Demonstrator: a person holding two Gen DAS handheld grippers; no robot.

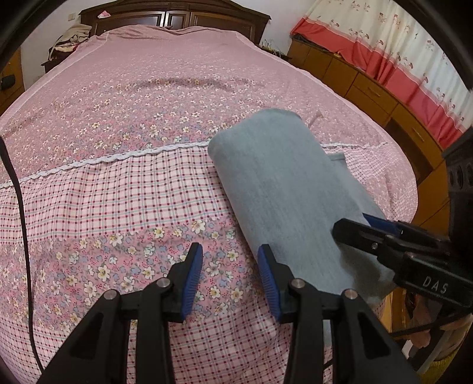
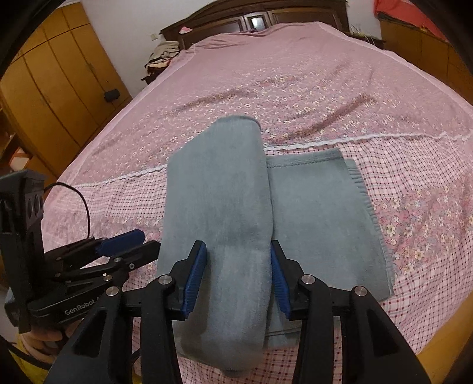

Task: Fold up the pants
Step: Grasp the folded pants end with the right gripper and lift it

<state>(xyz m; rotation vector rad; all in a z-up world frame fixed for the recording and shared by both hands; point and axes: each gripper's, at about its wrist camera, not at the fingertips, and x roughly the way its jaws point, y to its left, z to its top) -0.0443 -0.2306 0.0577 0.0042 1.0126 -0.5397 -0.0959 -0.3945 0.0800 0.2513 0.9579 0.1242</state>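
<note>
The grey-blue pants [image 2: 224, 212] lie folded on the pink floral bed [image 2: 295, 88] near its front edge, a thick folded band on top of a flatter layer [image 2: 319, 224] to the right. They also show in the left wrist view [image 1: 280, 192]. My right gripper [image 2: 238, 277] is open, its jaws straddling the near end of the thick fold, above it. My left gripper [image 1: 230, 271] is open and empty over the bedspread, just left of the pants. The right gripper [image 1: 369, 233] reaches over the pants' near right side in the left wrist view.
A dark wooden headboard [image 1: 177, 14] stands at the far end, with a pile of clothes [image 1: 71, 38] at the far left. Wooden cabinets [image 1: 369, 88] and a red-and-cream curtain [image 1: 399, 53] line the right. A wooden wardrobe [image 2: 53, 88] stands left. A black cable [image 1: 20, 206] hangs left.
</note>
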